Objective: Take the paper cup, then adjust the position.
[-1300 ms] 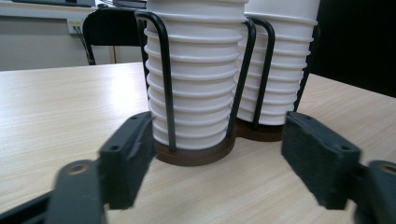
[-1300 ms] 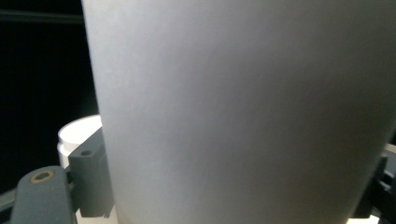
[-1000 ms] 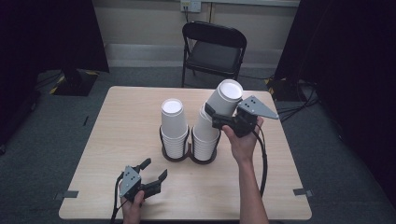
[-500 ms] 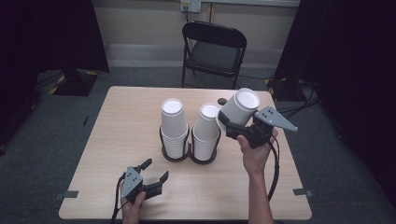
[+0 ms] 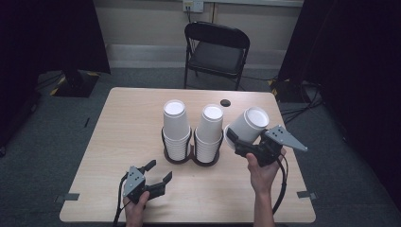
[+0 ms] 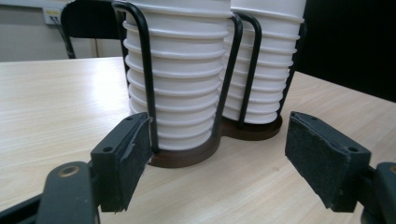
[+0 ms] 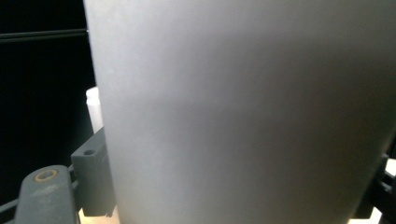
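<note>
The step in hand looks like carrying a single white paper cup (image 5: 248, 125), held upside down and tilted, away from the black wire two-slot cup holder (image 5: 191, 152) to a spot on the pale wooden table (image 5: 127, 118). To do it well, keep the cup level enough that its rim does not catch the right-hand stack of white cups (image 5: 209, 132) in the holder, grip lightly so the thin wall does not crease, and lower it rim-down onto bare wood to the right of the holder. The right gripper (image 5: 236, 141) has its jaws clamped on the cup's side, up off the table just right of the holder; its own view is blurred white wall (image 7: 243, 112), so how deep the grip sits is hard to judge. The left gripper (image 5: 158, 172) rests near the table's front edge, in front of the holder, jaws wide apart and holding nothing, aimed at the left stack (image 6: 180, 79).
</note>
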A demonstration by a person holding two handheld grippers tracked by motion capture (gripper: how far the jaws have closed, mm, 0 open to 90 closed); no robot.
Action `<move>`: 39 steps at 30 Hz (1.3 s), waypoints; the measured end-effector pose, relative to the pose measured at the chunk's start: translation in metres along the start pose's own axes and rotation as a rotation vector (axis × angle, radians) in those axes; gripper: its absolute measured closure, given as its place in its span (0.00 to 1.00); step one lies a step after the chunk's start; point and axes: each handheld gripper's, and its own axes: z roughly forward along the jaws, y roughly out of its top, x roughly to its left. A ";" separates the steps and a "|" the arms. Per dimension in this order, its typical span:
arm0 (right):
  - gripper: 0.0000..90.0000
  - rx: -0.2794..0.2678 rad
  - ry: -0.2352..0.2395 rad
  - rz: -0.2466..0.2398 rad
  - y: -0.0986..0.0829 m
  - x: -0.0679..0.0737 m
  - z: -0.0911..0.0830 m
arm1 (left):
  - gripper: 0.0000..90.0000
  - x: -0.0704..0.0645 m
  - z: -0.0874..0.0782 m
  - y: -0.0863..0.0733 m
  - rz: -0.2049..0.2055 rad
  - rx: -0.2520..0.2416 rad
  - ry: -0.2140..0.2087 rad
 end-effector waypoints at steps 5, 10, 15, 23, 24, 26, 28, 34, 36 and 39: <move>0.16 0.046 0.007 0.017 -0.019 0.001 -0.003 | 0.23 0.000 0.002 0.000 -0.004 0.001 -0.048; 0.16 0.045 0.025 0.072 -0.032 0.002 -0.006 | 0.21 -0.002 0.006 0.001 -0.004 0.016 -0.064; 0.16 0.056 0.039 0.101 -0.045 0.007 -0.003 | 0.20 -0.007 0.008 0.004 -0.012 0.014 -0.071; 0.16 0.047 0.095 0.206 -0.074 0.017 -0.002 | 0.28 -0.012 0.009 0.007 -0.001 0.006 -0.122; 0.16 0.049 0.103 0.218 -0.077 0.017 -0.002 | 0.28 -0.012 0.009 0.007 0.000 0.002 -0.123; 0.16 0.047 0.120 0.252 -0.083 0.018 -0.002 | 0.27 -0.013 0.009 0.008 0.005 -0.002 -0.129; 0.16 0.050 0.137 0.273 -0.088 0.020 -0.002 | 0.28 -0.013 0.010 0.008 0.008 0.007 -0.145; 0.16 0.051 0.139 0.322 -0.099 0.020 -0.007 | 0.27 -0.021 0.014 0.011 0.025 -0.002 -0.178; 0.16 0.053 0.147 0.330 -0.101 0.020 -0.008 | 0.27 -0.022 0.015 0.011 0.020 -0.004 -0.182; 0.16 0.045 0.170 0.369 -0.104 0.021 -0.009 | 0.27 -0.024 0.018 0.011 0.026 -0.008 -0.194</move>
